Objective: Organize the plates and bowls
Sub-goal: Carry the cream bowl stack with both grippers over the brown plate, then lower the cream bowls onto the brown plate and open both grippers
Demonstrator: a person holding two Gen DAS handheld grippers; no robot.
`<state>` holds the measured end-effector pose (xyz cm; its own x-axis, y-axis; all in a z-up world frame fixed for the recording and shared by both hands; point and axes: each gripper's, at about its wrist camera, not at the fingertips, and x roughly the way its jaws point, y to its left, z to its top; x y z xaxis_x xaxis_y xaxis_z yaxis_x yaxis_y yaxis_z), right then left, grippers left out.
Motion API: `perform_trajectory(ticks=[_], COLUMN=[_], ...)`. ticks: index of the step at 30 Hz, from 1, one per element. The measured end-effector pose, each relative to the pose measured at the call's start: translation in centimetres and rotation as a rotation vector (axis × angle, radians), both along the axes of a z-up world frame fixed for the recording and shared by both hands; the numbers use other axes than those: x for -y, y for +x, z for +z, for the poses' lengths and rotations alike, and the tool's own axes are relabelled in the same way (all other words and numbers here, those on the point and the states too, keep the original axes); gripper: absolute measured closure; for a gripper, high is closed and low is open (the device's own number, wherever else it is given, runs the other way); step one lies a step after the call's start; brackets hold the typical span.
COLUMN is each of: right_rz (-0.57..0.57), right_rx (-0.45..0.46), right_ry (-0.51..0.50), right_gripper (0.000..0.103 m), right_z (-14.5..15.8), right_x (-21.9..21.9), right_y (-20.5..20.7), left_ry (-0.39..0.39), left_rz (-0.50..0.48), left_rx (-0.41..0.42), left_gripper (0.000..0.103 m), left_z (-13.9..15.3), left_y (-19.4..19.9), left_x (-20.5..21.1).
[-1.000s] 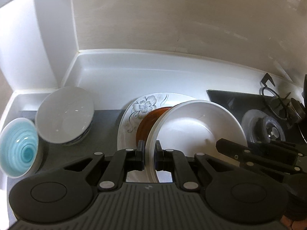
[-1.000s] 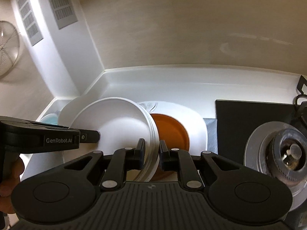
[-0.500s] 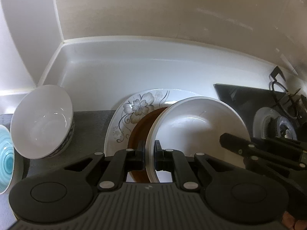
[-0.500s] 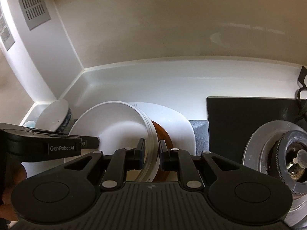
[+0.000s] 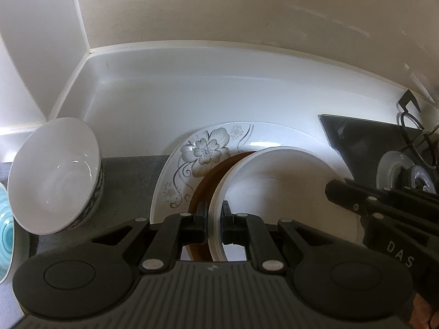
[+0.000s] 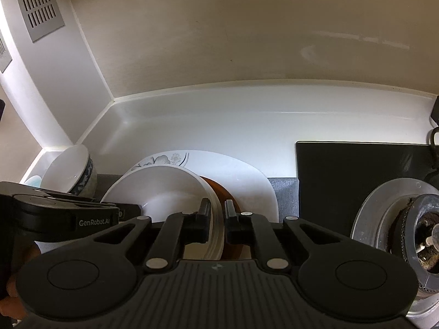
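Note:
A stack of white bowls [image 5: 279, 186] is held over a brown plate [image 5: 208, 175], which lies on a large flower-patterned plate [image 5: 208, 148]. My left gripper [image 5: 214, 219] is shut on the stack's left rim. My right gripper [image 6: 218, 216] is shut on the right rim of the white bowls [image 6: 164, 189]. The brown plate [image 6: 222, 192] and flowered plate [image 6: 241, 170] show behind it. A white bowl with a blue pattern outside [image 5: 55, 172] stands to the left, also in the right wrist view [image 6: 71, 172].
A turquoise bowl [image 5: 5, 233] sits at the far left on the grey mat [image 5: 129, 175]. A black gas hob [image 6: 356, 170] with a burner [image 6: 411, 227] lies to the right. The white counter [image 5: 205, 93] runs back to the wall.
Both grippers have carried the white bowl stack lower and closer over the brown plate. The views have shifted right, so the left bowls sit further left in frame.

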<state>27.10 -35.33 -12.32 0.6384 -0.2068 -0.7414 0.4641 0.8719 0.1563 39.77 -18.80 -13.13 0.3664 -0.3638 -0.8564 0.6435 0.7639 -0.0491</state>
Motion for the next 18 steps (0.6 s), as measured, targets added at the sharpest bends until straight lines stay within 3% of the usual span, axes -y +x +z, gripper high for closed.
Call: perform_trajectory(ticks=[7,11,13,15,16,18], right_rz=[-0.011,-0.016,-0.02,-0.027,-0.033,-0.042], right_rx=[-0.001,-0.001,-0.004,-0.011,-0.013,-0.009], right_ry=[-0.007,-0.009,-0.013,-0.019,-0.016,0.005], right_gripper=[0.092,0.092,0.092,0.09,0.09,0.082], right_z=[-0.5,-0.6,-0.6,-0.6,-0.6,-0.6], right_x=[0.3,0.5,0.5,0.5,0.6,0.7], right_y=[0.2,0.4,0.4,0.4,0.3,0.2], left_ry=[0.012,0.007,-0.014,-0.037,-0.05,-0.05], left_rz=[-0.009,-0.021,-0.029,-0.035,-0.041,-0.028], left_rx=[0.012,0.023,0.014,-0.005,-0.007,0.042], left_gripper=[0.093,0.086,0.075,0.047,0.04,0.01], left_z=[-0.5,-0.5,-0.4,-0.2,0.0,0.5], left_y=[0.1,-0.1,-0.1,-0.2,-0.3,-1.0], left_x=[0.5,0.6,0.5,0.4,0.3,0.2])
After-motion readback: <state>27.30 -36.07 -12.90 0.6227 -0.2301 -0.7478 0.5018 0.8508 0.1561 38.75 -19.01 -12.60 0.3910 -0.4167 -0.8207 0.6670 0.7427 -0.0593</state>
